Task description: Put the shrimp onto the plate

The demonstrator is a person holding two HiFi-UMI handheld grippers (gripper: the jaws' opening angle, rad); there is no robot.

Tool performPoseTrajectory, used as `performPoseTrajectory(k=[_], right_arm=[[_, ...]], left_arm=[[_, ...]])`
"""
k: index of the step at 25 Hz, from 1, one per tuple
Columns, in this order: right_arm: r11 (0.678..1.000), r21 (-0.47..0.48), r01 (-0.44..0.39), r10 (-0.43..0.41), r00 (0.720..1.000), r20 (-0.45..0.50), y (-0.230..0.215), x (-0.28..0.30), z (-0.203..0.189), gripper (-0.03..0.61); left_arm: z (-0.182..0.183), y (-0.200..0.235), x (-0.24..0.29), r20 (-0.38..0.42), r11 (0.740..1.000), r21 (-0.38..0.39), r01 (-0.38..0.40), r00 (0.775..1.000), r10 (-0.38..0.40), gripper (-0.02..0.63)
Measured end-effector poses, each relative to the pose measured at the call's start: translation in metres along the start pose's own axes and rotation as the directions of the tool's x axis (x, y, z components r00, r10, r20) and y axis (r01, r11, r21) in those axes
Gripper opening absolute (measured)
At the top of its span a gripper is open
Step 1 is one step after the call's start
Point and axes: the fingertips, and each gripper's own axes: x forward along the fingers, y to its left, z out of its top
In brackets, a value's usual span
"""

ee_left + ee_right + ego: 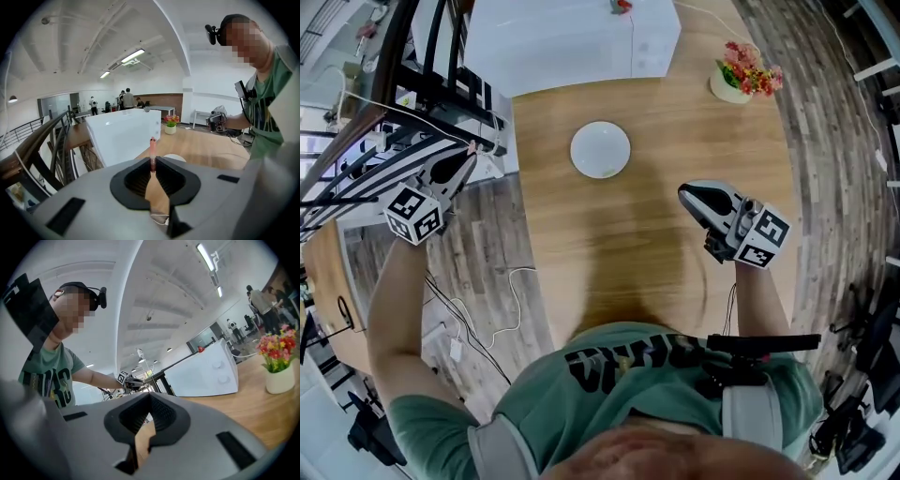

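Observation:
A thin pink shrimp (152,151) sticks up from between the jaws of my left gripper (153,161), which is shut on it. In the head view that left gripper (466,161) hangs left of the table, over the floor beside a black railing. The white plate (600,150) lies bare on the wooden table, to the right of the left gripper; its rim (176,158) shows just past the jaws. My right gripper (686,195) hovers over the table's right part, right of and nearer than the plate. Its jaws (149,394) are shut with nothing between them.
A large white box (572,39) stands at the table's far edge, with a small red thing (622,6) on top. A flower pot (744,75) sits at the far right. The black railing (412,103) and cables crowd the left side. People stand far off in the room.

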Motion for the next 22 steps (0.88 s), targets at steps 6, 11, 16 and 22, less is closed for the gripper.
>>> performPoseTrajectory(k=[6, 11, 16, 22], right_arm=[[1.0, 0.011, 0.001, -0.001, 1.0, 0.017, -0.016, -0.004, -0.01, 0.006], [1.0, 0.014, 0.013, -0.014, 1.0, 0.015, -0.029, -0.01, -0.023, 0.006], [1.0, 0.015, 0.018, -0.018, 0.999, 0.031, -0.037, -0.015, -0.028, 0.006], [0.999, 0.016, 0.029, -0.03, 0.999, 0.041, -0.049, -0.021, -0.037, 0.006]], left_arm=[[0.008, -0.01, 0.073, -0.027, 0.994, 0.051, 0.094, 0.995, -0.093, 0.037], [-0.001, -0.03, 0.129, -0.072, 0.982, 0.078, 0.172, 0.983, -0.167, 0.037], [-0.013, -0.045, 0.173, -0.131, 0.963, 0.125, 0.238, 0.966, -0.222, 0.037], [-0.048, -0.067, 0.219, -0.213, 0.937, 0.172, 0.304, 0.94, -0.266, 0.037]])
